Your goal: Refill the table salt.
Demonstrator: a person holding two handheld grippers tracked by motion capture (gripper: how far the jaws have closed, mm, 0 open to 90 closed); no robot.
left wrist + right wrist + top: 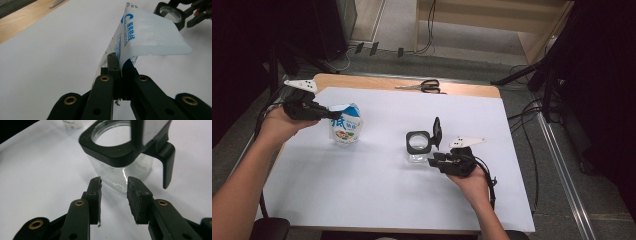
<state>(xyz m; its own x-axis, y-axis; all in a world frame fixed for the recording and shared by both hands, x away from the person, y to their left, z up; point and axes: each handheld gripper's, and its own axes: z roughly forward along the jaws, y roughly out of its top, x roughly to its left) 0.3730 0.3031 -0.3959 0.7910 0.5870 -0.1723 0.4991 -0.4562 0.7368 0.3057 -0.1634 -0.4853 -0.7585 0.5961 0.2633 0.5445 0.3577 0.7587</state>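
Two grippers are busy on the white sheet [377, 190] that covers the table. The left gripper [119, 65] has its jaws pressed together on the top edge of a small white bag [345, 125] with blue writing, pinching the thin flap so the bag cannot slip or fall over. The bag stands on the left part of the sheet, and from the left gripper view its sealed top bends over above the jaws. Holding it by that top edge looks like a good way to carry it or tip it. The right gripper [114, 185] sits just in front of a clear glass jar [120, 173] near the middle of the sheet. Its jaws are spread a little, with the jar's wall close ahead of them but not squeezed. The jar has a black rim and a black lid [437, 131] flipped up and standing open, so the bag's filling could probably go in there. Some scissors [422, 86] lie far back on the bare wood [362, 82], well apart from both.
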